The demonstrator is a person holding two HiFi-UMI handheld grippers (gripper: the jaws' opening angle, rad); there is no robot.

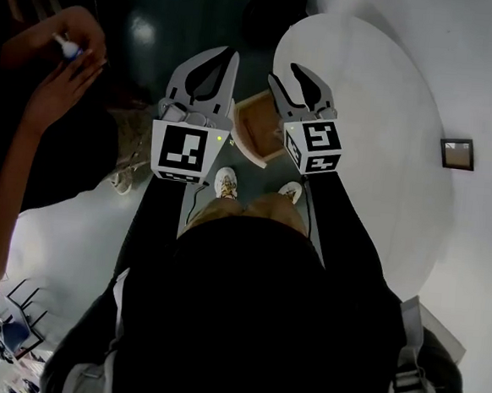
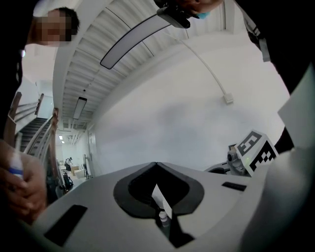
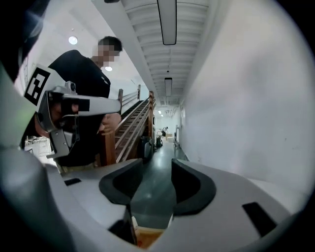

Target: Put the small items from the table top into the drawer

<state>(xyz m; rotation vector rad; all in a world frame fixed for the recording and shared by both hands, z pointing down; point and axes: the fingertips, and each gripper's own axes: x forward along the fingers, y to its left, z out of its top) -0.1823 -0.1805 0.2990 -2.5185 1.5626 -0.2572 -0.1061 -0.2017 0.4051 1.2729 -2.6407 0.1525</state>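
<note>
My left gripper (image 1: 226,56) is closed on nothing, my right gripper (image 1: 284,72) gapes empty above the open wooden drawer (image 1: 256,126); a small square frame (image 1: 457,153) lies well right on the white bench (image 1: 381,92) (dark glossy floor (image 1: 184,17) beyond)

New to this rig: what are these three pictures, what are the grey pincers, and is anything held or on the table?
No robot here: a person holds a two-jaw hand-held gripper in each hand. The head view looks down from the person's head; the other two views ride on the hand-held grippers. The left hand-held gripper has its jaws together, nothing pinched; the right hand-held gripper has its jaws apart, empty. Below them are a white table and its open wooden drawer. One small dark framed square lies on the table. At left, another person's hand holds a small bottle.
</note>
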